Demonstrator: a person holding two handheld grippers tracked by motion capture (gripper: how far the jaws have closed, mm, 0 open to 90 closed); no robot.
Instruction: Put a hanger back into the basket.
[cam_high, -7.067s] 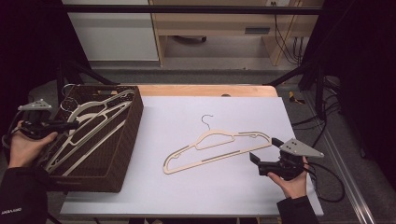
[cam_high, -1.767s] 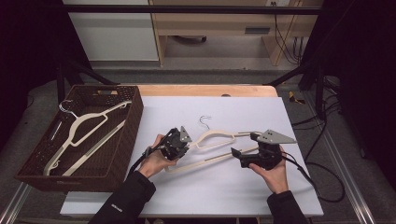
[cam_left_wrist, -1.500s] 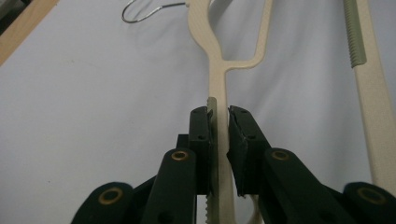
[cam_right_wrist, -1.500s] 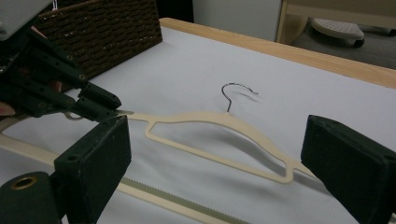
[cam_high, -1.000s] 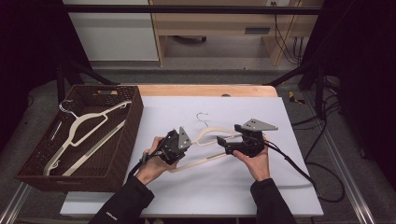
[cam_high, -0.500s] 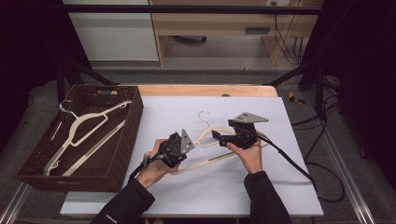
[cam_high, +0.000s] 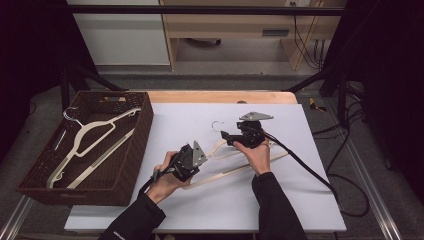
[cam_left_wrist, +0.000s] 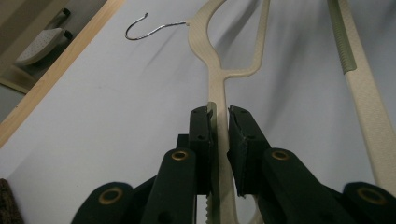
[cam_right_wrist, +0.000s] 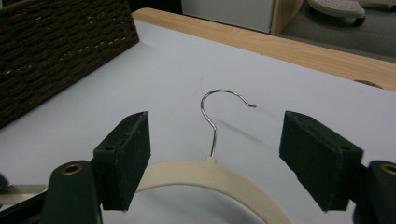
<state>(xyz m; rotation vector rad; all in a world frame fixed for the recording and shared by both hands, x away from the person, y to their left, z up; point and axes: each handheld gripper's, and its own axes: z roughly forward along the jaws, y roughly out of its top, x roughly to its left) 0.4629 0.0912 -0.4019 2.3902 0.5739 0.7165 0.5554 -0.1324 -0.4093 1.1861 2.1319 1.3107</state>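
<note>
A cream hanger (cam_high: 235, 170) with a metal hook (cam_high: 216, 124) lies on the white table top. My left gripper (cam_high: 196, 165) is shut on its left arm, and in the left gripper view the pads (cam_left_wrist: 243, 140) pinch the cream bar (cam_left_wrist: 217, 60). My right gripper (cam_high: 224, 135) hovers at the hanger's neck, open. In the right gripper view its jaws (cam_right_wrist: 217, 156) straddle the neck (cam_right_wrist: 208, 169) below the hook (cam_right_wrist: 219, 102) without touching; they have just been closing.
A dark wicker basket (cam_high: 142, 125) stands at the table's left with cream hangers (cam_high: 90, 135) inside; it shows in the right gripper view as basket (cam_right_wrist: 56, 46). The right gripper's cable (cam_high: 310, 172) trails off the right. A wooden edge (cam_high: 220, 96) borders the far side.
My right gripper has moved left along the hanger to its neck by the hook, and its jaws have narrowed. The left gripper has kept still, shut on the hanger's arm.
</note>
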